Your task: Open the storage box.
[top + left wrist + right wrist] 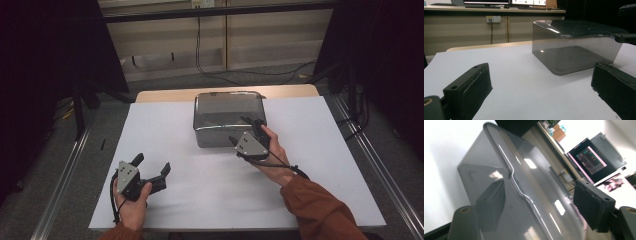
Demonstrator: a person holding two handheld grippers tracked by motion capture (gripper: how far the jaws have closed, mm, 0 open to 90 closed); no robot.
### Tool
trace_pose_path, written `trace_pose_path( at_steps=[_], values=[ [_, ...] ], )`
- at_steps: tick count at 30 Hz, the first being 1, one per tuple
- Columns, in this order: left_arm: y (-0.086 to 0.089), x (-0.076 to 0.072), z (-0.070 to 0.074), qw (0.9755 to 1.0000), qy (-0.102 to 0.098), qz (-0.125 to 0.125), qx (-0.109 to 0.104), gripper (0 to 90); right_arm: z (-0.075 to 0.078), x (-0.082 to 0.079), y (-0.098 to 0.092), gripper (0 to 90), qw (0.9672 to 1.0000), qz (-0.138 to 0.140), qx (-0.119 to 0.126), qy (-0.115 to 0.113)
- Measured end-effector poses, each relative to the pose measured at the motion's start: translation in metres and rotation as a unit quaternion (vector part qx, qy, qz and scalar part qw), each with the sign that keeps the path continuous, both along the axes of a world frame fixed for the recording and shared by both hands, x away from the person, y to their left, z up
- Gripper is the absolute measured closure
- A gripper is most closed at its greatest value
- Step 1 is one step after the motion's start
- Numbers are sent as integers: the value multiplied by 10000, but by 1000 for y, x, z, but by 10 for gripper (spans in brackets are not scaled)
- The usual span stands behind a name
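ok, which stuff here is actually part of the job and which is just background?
In the job:
- smoky clear plastic box, lid on
- right gripper, jaws straddling the lid's rim at the near right corner, not clamped yet

Just about:
- left gripper, open, idle over bare table
- white table
- wall socket and cable
- monitors

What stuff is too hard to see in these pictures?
- Whether anything lies inside the smoky plastic box: dark walls and glare in the high view; the left gripper view suggests nothing.
- Whether the right tool presses the box lid's edge: in the right gripper view, one jaw is seen through the dark plastic.
- Monitor text: too small, tilted.
- The room's sides: dark in the high view.
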State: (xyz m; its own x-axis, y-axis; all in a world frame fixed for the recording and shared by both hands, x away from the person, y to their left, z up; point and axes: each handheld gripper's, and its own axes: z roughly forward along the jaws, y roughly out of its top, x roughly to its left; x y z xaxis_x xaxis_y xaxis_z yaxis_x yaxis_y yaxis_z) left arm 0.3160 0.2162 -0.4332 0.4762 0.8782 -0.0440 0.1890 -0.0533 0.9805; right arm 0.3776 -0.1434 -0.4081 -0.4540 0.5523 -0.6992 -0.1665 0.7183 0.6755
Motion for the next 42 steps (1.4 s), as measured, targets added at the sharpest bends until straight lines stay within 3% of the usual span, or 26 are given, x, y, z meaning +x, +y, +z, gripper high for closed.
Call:
trace_pose_path(
  at_steps=[9, 10, 11, 14, 16, 18, 24, 31, 35, 42],
  values=[
    [2, 0, 0, 10000, 61, -27, -26, 26, -10, -1, 7, 417, 9973, -35, -675, -294],
    [2, 0, 0, 10000, 67, -29, -31, 28, -12, 0, 8, 444, 9944, -33, -975, -412],
    [2, 0, 0, 10000, 63, -32, -27, 28, -12, 0, 8, 444, 9944, -33, -975, -412],
    [2, 1, 1, 9999, 112, -38, -30, 38, -17, 0, 11, 497, 9894, -15, -1349, -536],
    [3, 2, 0, 9998, 186, -38, -59, 40, -18, 0, 12, 509, 9889, -21, -1383, -542],
    [4, 3, 0, 9997, 209, -26, -84, 45, -20, 0, 13, 554, 9859, -24, -1560, -600],
    [3, 4, 1, 9994, 291, -150, -92, 63, -23, 1, 15, 620, 9839, -26, -1668, -638],
    [0, 5, 2, 9992, 245, -319, 16, 62, -21, -1, 18, 722, 9814, 13, -1764, -764],
    [-4, 10, 2, 9985, 82, -519, 180, 53, -21, -2, 19, 739, 9794, 14, -1853, -807],
    [-11, 16, 1, 9972, 211, -701, 164, 48, -21, -2, 20, 754, 9768, 36, -1942, -906]
  ],
)
